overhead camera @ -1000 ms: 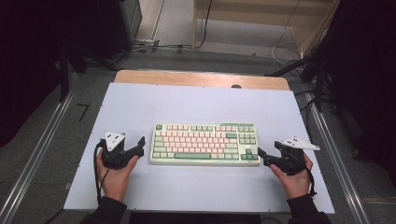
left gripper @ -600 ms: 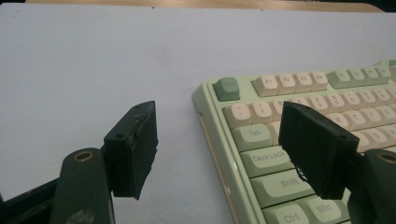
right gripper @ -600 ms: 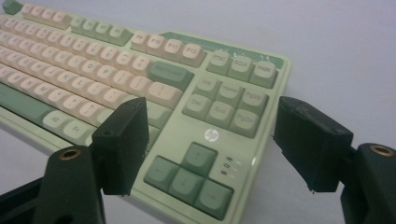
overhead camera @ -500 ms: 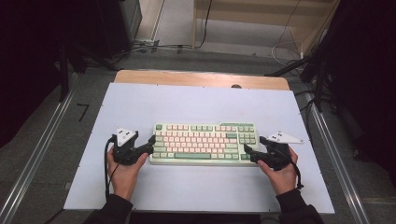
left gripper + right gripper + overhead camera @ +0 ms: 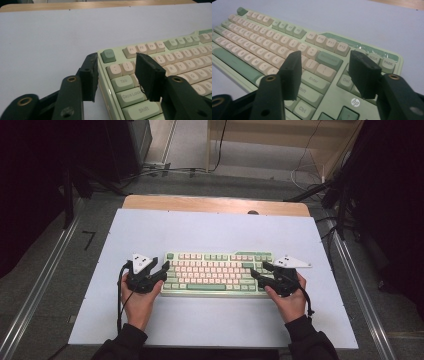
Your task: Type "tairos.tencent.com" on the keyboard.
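Between the two grippers, the keyboard (image 5: 218,273) lies near-centre on the white table (image 5: 210,227), long axis left to right. Left gripper (image 5: 161,270) straddles its left end, right gripper (image 5: 261,270) its right end. Both jaws have been closing, part open, not clamped. Dark room beyond.
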`<state>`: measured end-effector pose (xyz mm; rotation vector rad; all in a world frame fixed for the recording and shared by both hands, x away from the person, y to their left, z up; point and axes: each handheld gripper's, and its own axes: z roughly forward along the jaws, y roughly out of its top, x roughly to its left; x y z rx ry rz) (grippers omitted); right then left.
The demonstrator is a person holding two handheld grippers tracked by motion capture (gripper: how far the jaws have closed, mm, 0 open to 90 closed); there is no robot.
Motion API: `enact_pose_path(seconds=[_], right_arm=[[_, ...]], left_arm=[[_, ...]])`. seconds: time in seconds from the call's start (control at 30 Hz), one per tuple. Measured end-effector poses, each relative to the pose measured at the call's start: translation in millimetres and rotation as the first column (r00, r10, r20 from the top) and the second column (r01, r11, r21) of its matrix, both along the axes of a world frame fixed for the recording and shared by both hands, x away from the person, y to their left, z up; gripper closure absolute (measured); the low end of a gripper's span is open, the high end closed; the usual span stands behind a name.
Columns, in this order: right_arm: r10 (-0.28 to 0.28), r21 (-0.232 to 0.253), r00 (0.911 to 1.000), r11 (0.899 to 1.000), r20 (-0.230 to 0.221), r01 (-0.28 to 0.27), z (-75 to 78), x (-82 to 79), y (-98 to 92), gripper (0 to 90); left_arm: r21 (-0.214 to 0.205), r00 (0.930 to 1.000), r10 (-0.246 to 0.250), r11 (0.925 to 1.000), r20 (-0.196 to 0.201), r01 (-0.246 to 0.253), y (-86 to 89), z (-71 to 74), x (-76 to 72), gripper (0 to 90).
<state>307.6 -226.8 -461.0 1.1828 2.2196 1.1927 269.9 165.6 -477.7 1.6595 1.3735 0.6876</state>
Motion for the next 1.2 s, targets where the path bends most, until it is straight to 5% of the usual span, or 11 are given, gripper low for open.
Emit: enact_pose_path(seconds=[0.4, 0.77, 0.97, 1.2], right_arm=[[0.027, 0.012, 0.9990, 1.000, 0.036, -0.028, 2.0, 4.0, 14.9, 87.0], [0.071, 0.067, 0.9972, 0.995, 0.024, -0.072, 4.1, 7.0, 21.0, 88.0], [0.114, 0.038, 0.9930, 0.993, 0.030, -0.115, 0.8, 7.3, 26.9, 88.2], [0.082, 0.037, 0.9958, 0.996, 0.042, -0.084, -1.6, 10.0, 25.9, 88.2]], left_arm=[[0.034, 0.9979, -0.062, 0.9975, -0.019, 0.062, -7.7, 2.1, 6.6, 90.0], [0.016, 0.9944, -0.102, 0.9947, 0.027, 0.102, -10.7, 4.1, 7.4, 90.0], [0.021, 0.9935, -0.114, 0.9933, -0.007, 0.114, -11.9, 1.1, 10.3, 90.0], [0.018, 0.9912, -0.130, 0.9913, -0.025, 0.130, -13.9, -0.1, 11.8, 90.0]])
